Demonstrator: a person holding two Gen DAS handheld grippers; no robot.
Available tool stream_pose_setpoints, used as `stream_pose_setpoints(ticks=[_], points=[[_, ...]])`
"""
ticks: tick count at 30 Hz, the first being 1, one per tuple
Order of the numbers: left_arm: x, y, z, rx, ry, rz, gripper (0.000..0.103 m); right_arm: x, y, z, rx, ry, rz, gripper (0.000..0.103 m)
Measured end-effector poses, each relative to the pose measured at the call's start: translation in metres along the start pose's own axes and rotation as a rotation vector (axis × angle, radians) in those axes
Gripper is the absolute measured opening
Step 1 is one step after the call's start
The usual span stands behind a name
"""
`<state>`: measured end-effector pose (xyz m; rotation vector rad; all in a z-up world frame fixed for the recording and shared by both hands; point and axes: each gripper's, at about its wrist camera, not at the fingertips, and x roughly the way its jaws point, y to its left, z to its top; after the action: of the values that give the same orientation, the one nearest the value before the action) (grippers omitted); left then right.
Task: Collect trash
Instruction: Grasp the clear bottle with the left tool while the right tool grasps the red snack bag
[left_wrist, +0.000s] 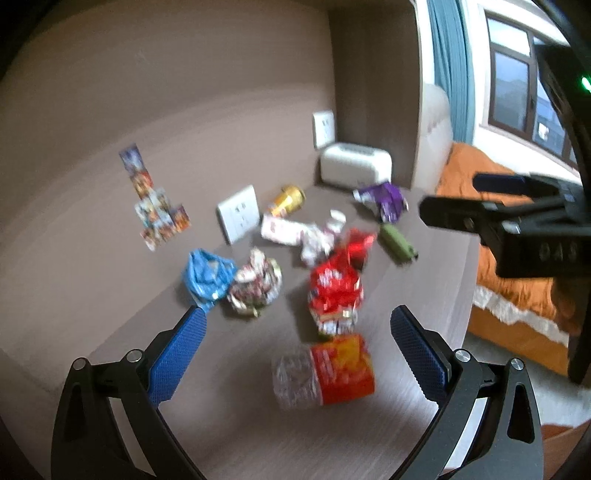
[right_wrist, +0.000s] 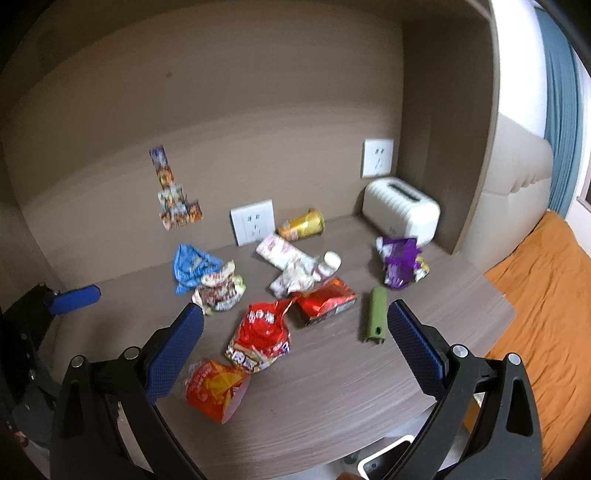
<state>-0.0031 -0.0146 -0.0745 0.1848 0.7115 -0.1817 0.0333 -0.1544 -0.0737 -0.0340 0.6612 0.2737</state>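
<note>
Trash lies scattered on a wooden desk (right_wrist: 332, 387). Nearest is a crushed bottle with a red-orange label (left_wrist: 325, 373) (right_wrist: 216, 389). Behind it lie a red snack bag (left_wrist: 334, 291) (right_wrist: 262, 336), a red foil pack (right_wrist: 325, 301), a blue wrapper (left_wrist: 205, 275) (right_wrist: 192, 266), a crumpled white-red wrapper (left_wrist: 255, 282) (right_wrist: 219, 290), a green tube (left_wrist: 397, 243) (right_wrist: 376, 319), a purple wrapper (left_wrist: 382, 197) (right_wrist: 400, 260), a pink-white pack (right_wrist: 280, 253) and a yellow can (left_wrist: 288, 199) (right_wrist: 303, 223). My left gripper (left_wrist: 295, 325) is open above the bottle. My right gripper (right_wrist: 295, 325) is open above the red bag.
A white toaster-like appliance (right_wrist: 400, 210) stands at the back right by the cabinet wall. Wall sockets (right_wrist: 253, 221) and stickers (right_wrist: 173, 199) are on the back panel. An orange bed (right_wrist: 535, 295) lies right of the desk edge. A white bin rim (right_wrist: 388, 454) shows below the desk front.
</note>
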Motion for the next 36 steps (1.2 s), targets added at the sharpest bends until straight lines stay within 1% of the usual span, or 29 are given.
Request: stream_pose_setpoints(ticks=[3, 6, 7, 10, 12, 13, 14, 18, 22, 25, 29, 30, 32, 33, 34, 36], points=[[0.019, 0.003, -0.012, -0.007, 0.05, -0.029, 0.098, 0.024, 0.001, -0.009, 0.002, 0.057, 0.002, 0.099], [0.039, 0.009, -0.022, -0.037, 0.074, -0.057, 0.098, 0.053, 0.002, -0.017, 0.006, 0.119, 0.009, 0.099], [0.045, 0.009, -0.026, -0.016, 0.071, -0.079, 0.098, 0.064, 0.003, -0.021, 0.009, 0.143, 0.015, 0.099], [0.06, 0.007, -0.036, 0.058, 0.085, -0.082, 0.098, 0.089, 0.004, -0.028, 0.007, 0.197, 0.025, 0.099], [0.069, 0.004, -0.046, 0.133, 0.104, -0.101, 0.098, 0.103, 0.006, -0.032, -0.007, 0.224, 0.016, 0.099], [0.07, 0.003, -0.048, 0.154, 0.109, -0.109, 0.098, 0.109, 0.007, -0.034, -0.008, 0.236, 0.015, 0.099], [0.073, 0.002, -0.052, 0.187, 0.113, -0.132, 0.098, 0.113, 0.007, -0.034, -0.006, 0.24, 0.017, 0.099], [0.082, 0.002, -0.057, 0.246, 0.12, -0.173, 0.098, 0.131, 0.006, -0.035, 0.017, 0.273, 0.017, 0.099], [0.092, -0.001, -0.058, 0.312, 0.1, -0.207, 0.098, 0.147, 0.009, -0.035, 0.047, 0.299, 0.021, 0.099], [0.104, -0.003, -0.058, 0.372, 0.102, -0.264, 0.098, 0.16, 0.013, -0.034, 0.053, 0.312, 0.008, 0.099], [0.119, -0.009, -0.063, 0.436, 0.128, -0.331, 0.098, 0.176, 0.018, -0.034, 0.064, 0.328, 0.001, 0.098], [0.123, -0.01, -0.064, 0.446, 0.143, -0.351, 0.098, 0.18, 0.019, -0.034, 0.063, 0.33, -0.002, 0.093], [0.131, -0.009, -0.065, 0.44, 0.167, -0.381, 0.098, 0.184, 0.021, -0.035, 0.065, 0.332, 0.005, 0.085], [0.132, -0.008, -0.066, 0.433, 0.171, -0.392, 0.098, 0.185, 0.023, -0.035, 0.067, 0.327, 0.008, 0.074], [0.133, -0.008, -0.066, 0.428, 0.17, -0.401, 0.095, 0.187, 0.024, -0.035, 0.062, 0.329, 0.006, 0.067], [0.133, -0.007, -0.066, 0.41, 0.164, -0.42, 0.085, 0.192, 0.026, -0.036, 0.054, 0.337, 0.003, 0.036]])
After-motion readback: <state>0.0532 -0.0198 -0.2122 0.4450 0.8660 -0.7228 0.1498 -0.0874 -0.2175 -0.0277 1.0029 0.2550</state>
